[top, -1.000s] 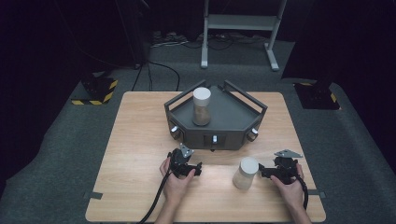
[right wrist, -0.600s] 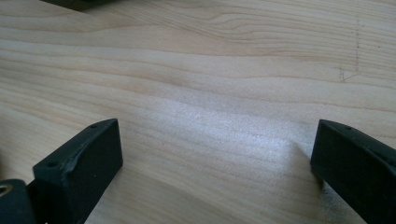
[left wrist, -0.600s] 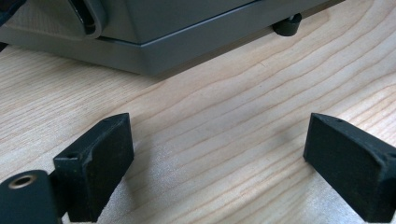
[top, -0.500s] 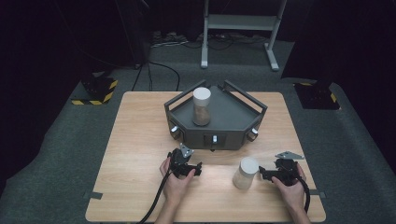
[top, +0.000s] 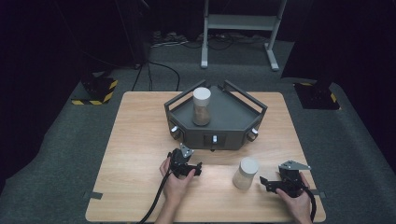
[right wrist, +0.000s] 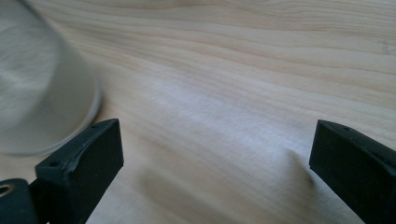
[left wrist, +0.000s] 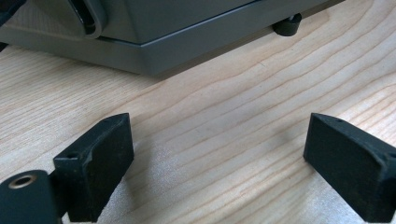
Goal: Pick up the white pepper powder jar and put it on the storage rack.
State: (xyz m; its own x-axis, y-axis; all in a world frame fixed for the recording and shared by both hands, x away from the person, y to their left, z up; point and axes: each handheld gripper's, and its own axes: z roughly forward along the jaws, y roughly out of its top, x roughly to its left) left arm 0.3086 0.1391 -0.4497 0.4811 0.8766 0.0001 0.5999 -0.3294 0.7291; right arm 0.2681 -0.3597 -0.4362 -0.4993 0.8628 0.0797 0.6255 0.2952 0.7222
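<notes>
A clear jar with a white lid (top: 245,173) stands on the wooden table (top: 140,140), near its front edge. My right gripper (top: 264,180) sits just right of that jar, open, nothing between its jaws; the jar (right wrist: 37,93) blurs at the left of the right gripper view, beside the left jaw. A second white-lidded jar (top: 201,106) stands upright on the grey angular tray (top: 233,112) at the table's middle back. My left gripper (top: 195,169) rests in front of the tray, open and empty. The tray's base (left wrist: 187,42) and a rubber foot (left wrist: 287,25) show in the left gripper view.
The tray has black handle rails on top and knobs (top: 175,132) on its front face. Beyond the table stand a metal frame (top: 243,28) on the grey floor, cables, and yellow-black striped blocks (top: 95,91). Bare tabletop lies to the left and right of the tray.
The right gripper has drawn slightly back from the near jar, toward the right. The left gripper and both jars have stayed put.
</notes>
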